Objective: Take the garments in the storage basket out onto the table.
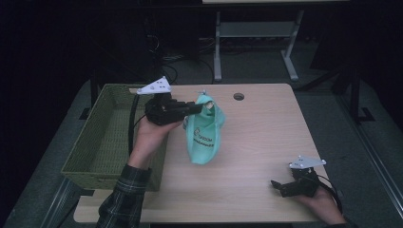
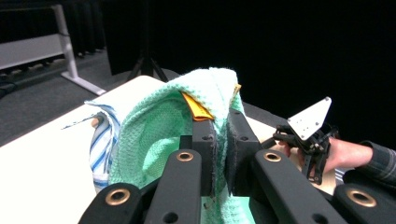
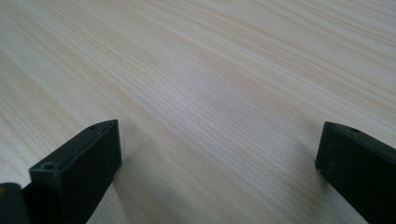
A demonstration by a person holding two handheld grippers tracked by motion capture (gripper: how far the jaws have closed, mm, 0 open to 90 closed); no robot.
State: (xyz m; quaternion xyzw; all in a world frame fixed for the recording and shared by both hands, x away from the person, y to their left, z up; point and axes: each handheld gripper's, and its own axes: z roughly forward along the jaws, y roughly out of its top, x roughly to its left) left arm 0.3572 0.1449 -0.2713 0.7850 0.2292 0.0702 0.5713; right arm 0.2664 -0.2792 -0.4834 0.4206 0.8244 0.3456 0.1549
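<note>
basket (image 1: 102,137) beside left gripper (image 1: 202,108) clamping mint cloth (image 1: 205,135), right gripper (image 1: 275,185) agape on table (image 1: 266,128)

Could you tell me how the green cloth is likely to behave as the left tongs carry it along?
Probably floppy: the green cloth hangs in a drooping fold from the left tongs, its lower end on the table. It seems light, since a pinch at its top edge holds it. The waffle weave likely grips the pads well, so slipping looks unlikely.
</note>
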